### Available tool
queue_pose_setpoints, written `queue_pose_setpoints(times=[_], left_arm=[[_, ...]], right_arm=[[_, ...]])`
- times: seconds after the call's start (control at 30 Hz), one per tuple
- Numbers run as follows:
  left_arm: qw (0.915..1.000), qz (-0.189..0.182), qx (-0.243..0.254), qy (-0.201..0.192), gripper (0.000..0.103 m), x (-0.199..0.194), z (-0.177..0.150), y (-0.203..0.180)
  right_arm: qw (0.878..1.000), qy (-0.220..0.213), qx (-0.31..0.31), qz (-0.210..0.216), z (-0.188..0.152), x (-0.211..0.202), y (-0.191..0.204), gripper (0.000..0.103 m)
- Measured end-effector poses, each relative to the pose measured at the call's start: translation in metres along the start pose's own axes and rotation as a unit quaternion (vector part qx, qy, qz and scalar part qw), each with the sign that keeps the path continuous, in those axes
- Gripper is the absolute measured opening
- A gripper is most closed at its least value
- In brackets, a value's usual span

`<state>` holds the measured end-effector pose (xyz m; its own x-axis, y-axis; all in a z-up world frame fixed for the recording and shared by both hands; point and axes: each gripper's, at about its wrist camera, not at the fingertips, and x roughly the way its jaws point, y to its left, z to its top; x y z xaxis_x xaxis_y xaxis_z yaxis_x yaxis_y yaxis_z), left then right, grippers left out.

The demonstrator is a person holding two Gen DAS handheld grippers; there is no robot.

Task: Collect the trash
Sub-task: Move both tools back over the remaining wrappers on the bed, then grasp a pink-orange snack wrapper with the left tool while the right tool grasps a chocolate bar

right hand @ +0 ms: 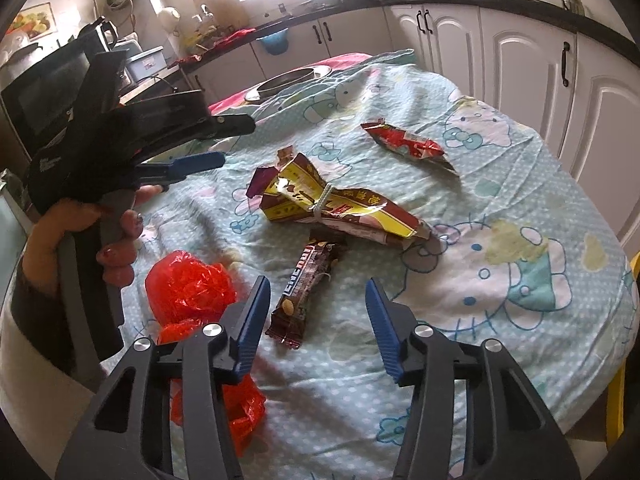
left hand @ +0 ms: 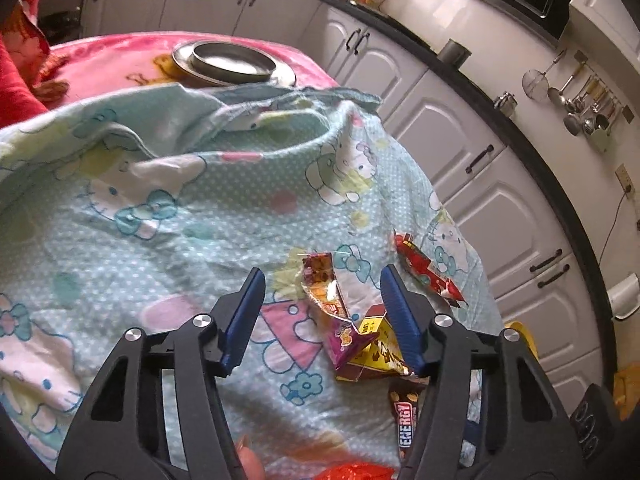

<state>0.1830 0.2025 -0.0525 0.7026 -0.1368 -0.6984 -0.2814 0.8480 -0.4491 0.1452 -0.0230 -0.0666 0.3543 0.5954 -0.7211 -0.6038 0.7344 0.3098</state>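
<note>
A kitchen with white cabinets [right hand: 524,60] and a dark counter surrounds a worktop draped in a pale blue cartoon cloth [right hand: 500,184]. At the far end a pink cover shows beneath a steel plate [left hand: 234,62].

The trash lies on the cloth, all near one another. A yellow-and-brown wrapper [right hand: 340,206] sprawls in the middle, crumpled and tied at its waist. A red wrapper [right hand: 408,144] lies beyond it, apart, toward the cabinets. A dark bar wrapper [right hand: 306,288] lies just in front of the yellow one, its far end touching or nearly touching it. A crumpled red bag [right hand: 190,292] sits at the near left.

The left gripper [left hand: 322,280] hangs tilted down over the yellow-and-brown wrapper [left hand: 352,336], jaws partly open, the wrapper between them; the right-hand blue pad is against or just beside the wrapper's edge, the other pad well clear. In the right wrist view a hand [right hand: 116,236] holds this gripper [right hand: 236,142] by its handle.

The right gripper [right hand: 318,286] points down at the bar wrapper, jaws partly open and empty, the wrapper's near end between the tips. Its left finger overlaps the red bag in the picture; whether they touch I cannot tell.
</note>
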Motion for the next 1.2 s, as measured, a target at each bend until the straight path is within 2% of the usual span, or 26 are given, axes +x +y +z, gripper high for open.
queue_pose_setpoints(times=[0.4, 0.47, 0.53, 0.6, 0.97, 1.2], left_arm=[[0.9976, 0.004, 0.004, 0.069, 0.049, 0.042, -0.005, -0.004], [0.9975, 0.009, 0.015, 0.068, 0.048, 0.044, -0.007, -0.006], [0.9975, 0.014, 0.02, 0.067, 0.041, 0.044, -0.007, -0.007], [0.9974, 0.019, 0.022, 0.066, 0.027, 0.045, -0.008, -0.006], [0.9981, 0.002, 0.015, 0.059, 0.02, 0.036, -0.015, 0.001], [0.9994, -0.011, 0.0, 0.034, 0.017, 0.015, -0.021, 0.006]], right_arm=[[0.999, 0.03, 0.008, 0.017, 0.001, 0.022, 0.001, 0.032], [0.999, 0.033, 0.008, 0.018, 0.0, 0.025, 0.001, 0.029], [0.999, 0.032, 0.008, 0.016, -0.002, 0.026, 0.0, 0.024], [0.999, 0.032, 0.006, 0.013, -0.003, 0.025, -0.001, 0.019], [1.0, 0.024, 0.011, 0.017, -0.014, 0.015, -0.009, 0.017], [1.0, 0.018, 0.019, 0.014, -0.016, 0.006, -0.016, 0.016]])
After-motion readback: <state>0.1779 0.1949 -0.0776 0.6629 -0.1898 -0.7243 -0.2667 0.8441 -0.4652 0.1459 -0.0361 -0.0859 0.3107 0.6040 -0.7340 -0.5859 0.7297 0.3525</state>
